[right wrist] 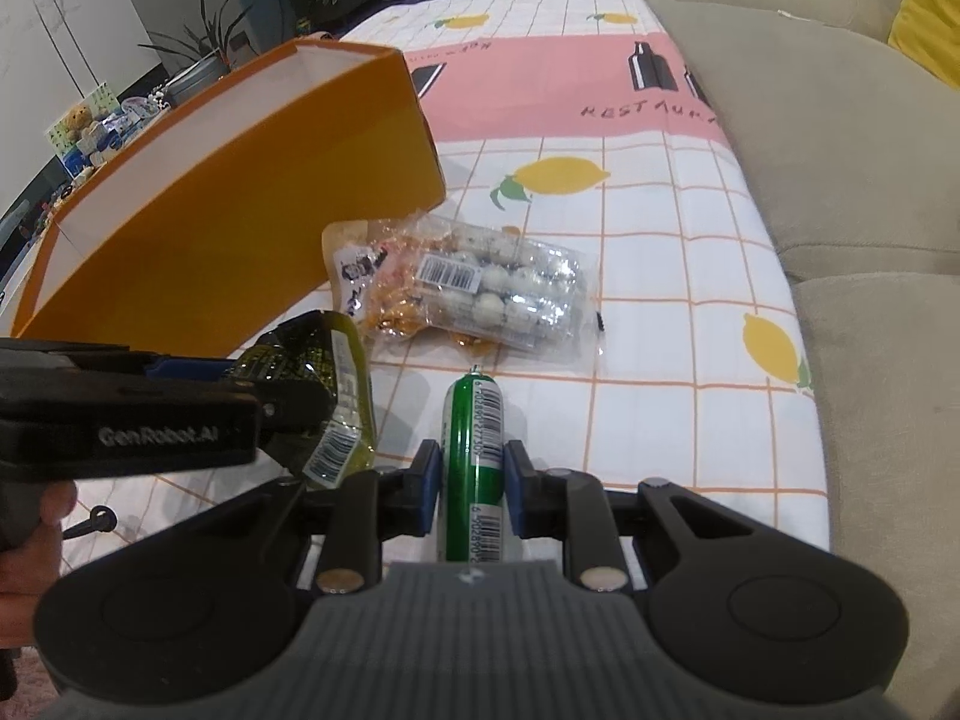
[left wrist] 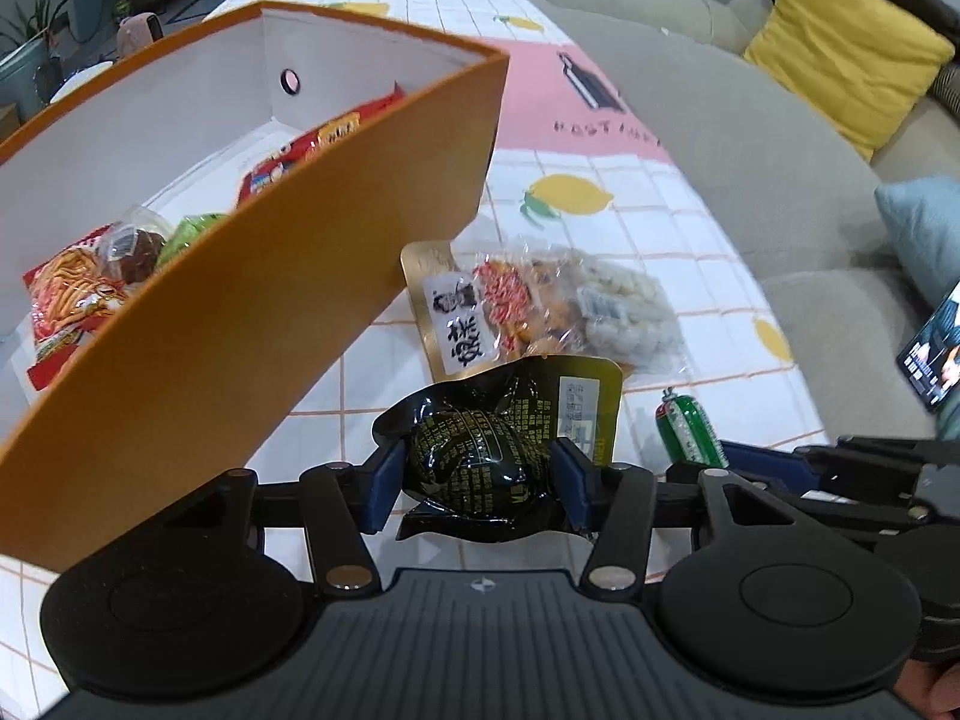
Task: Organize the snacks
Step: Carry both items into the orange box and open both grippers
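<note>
My left gripper (left wrist: 477, 477) is shut on a black and gold snack pouch (left wrist: 486, 456), held just above the tablecloth beside the orange box (left wrist: 252, 324). The same pouch (right wrist: 318, 372) shows at the left of the right wrist view, in the left gripper (right wrist: 264, 384). My right gripper (right wrist: 471, 489) is shut on a slim green sausage stick (right wrist: 471, 456) with barcodes; its tip (left wrist: 687, 429) shows in the left wrist view. The orange box holds several snack packs (left wrist: 90, 294). A clear bag of wrapped sweets (left wrist: 564, 306) (right wrist: 480, 294) lies on the cloth ahead of both grippers.
A lemon-print checked tablecloth (right wrist: 660, 276) covers the table. A beige sofa (right wrist: 840, 138) runs along its right edge, with a yellow cushion (left wrist: 840, 42) and a blue one (left wrist: 924, 228). A phone (left wrist: 933, 354) glows at the right. Potted plants (right wrist: 198, 54) stand at the far left.
</note>
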`<state>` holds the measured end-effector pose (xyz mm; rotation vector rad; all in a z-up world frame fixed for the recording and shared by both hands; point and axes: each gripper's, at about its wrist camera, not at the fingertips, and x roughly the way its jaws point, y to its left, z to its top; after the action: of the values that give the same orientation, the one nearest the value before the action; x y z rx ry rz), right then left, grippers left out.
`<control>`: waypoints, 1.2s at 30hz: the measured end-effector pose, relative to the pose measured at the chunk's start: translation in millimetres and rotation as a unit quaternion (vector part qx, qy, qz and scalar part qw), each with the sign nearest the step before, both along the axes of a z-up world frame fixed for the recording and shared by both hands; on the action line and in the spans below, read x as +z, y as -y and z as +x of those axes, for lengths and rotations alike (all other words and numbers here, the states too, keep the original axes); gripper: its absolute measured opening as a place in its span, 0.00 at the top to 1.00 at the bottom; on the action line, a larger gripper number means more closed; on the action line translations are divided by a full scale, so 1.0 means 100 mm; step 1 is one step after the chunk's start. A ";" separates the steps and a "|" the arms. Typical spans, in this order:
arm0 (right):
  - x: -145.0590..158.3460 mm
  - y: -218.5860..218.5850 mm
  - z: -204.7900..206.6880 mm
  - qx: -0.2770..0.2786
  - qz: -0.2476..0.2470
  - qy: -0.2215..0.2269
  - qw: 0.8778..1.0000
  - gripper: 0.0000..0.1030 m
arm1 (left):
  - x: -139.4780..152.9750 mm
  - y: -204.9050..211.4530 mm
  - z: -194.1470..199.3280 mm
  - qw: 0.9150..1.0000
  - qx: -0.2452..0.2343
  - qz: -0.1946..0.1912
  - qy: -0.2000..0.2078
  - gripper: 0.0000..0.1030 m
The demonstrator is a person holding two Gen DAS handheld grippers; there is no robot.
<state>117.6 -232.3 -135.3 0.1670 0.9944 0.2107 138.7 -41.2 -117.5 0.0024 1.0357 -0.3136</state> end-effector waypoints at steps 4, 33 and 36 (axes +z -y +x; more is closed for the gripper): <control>0.12 0.00 -0.05 -0.006 0.009 0.011 1.000 0.81 | 0.20 -0.05 -0.05 1.000 0.008 -0.022 0.013 0.43; 1.34 -1.01 0.80 0.097 0.094 0.109 0.985 0.81 | 1.26 -1.25 0.43 0.991 0.112 -0.021 0.075 0.45; 1.31 -1.19 0.98 0.108 0.103 0.095 0.984 0.81 | 1.18 -1.35 0.54 0.993 0.106 -0.009 0.056 0.45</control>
<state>215.8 -113.2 -4.6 0.2228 0.7987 0.5200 192.8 93.4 0.7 -0.1043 0.9130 -0.1267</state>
